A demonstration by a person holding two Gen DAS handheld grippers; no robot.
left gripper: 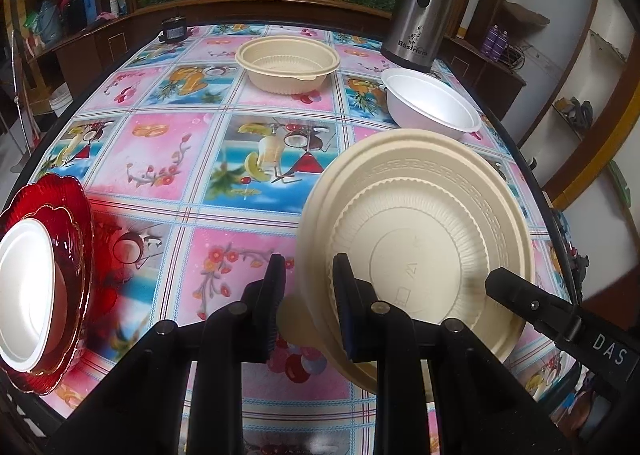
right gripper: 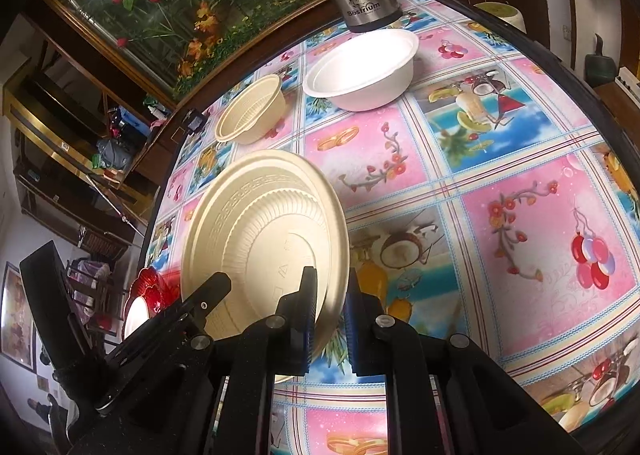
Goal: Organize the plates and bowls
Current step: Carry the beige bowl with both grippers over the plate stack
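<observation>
Left gripper: fingers apart by a moderate gap, with the near rim of the cream plate standing between them. The right-hand pad lay against the plate's inner face; the left-hand pad stood off from the plate's back, with tablecloth visible in the gap. Whether the pads actually clamped the rim could not be told.

Right gripper: jaws straddled the opposite edge of the same cream plate, narrowly parted, with the rim passing between the pads. A firm grip could not be confirmed from either view.

The plate was tilted steeply on edge above the tablecloth, its ribbed well and patterned rim facing the left wrist camera.

To the far left, a red glass dish held a white plate, also leaning. Further back on the table sat a cream bowl, upright, and well to its right a white bowl, upright, just in front of a steel thermos jug. A small dark object stood at the far edge.
</observation>
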